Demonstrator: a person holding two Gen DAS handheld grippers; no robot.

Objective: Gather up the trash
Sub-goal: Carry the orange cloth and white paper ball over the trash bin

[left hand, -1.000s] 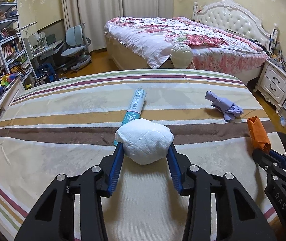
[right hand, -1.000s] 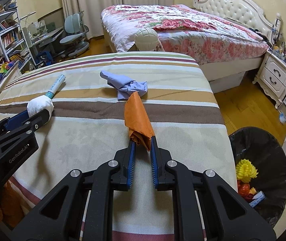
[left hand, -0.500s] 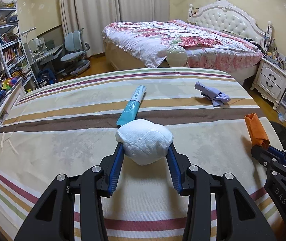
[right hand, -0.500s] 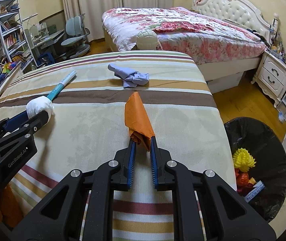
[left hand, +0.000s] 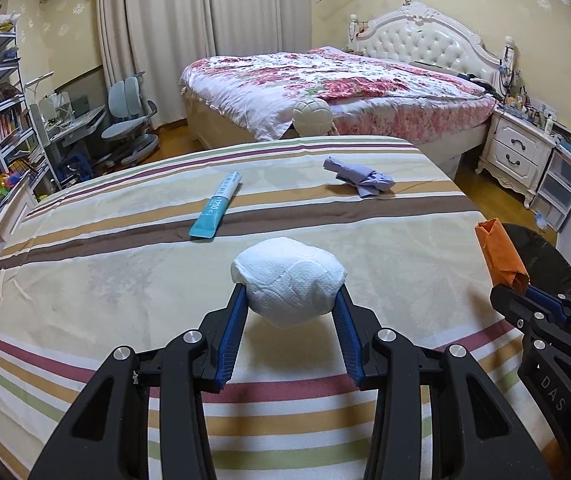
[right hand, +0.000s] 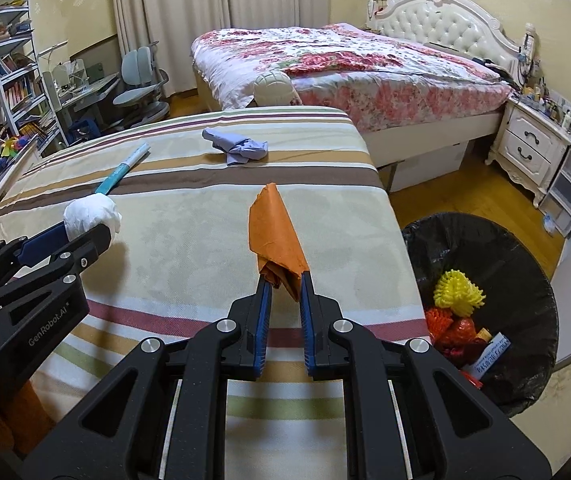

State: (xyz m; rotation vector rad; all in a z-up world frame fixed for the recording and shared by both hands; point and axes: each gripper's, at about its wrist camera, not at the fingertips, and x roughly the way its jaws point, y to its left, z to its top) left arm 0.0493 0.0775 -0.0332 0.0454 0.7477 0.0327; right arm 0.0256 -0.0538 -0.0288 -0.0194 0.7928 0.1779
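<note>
Left wrist: I'm drawing back toward the striped bed's [left hand: 85, 280] near edge; the left gripper [left hand: 290, 304], half-open, tilted downward, is clamping the white paper wad [left hand: 287, 280].

Right wrist: the right gripper [right hand: 284, 280], nearly closed, is pinching the orange paper [right hand: 275, 236] (bin [right hand: 525, 248] now closer, beside the bed's right edge).

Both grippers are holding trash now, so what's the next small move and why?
Probably swing the right gripper sideways over the black bin beside the bed: its jaws already clamp the orange paper, and the bin is nearest that side. The left gripper, holding the white tissue wad, can follow.
</note>
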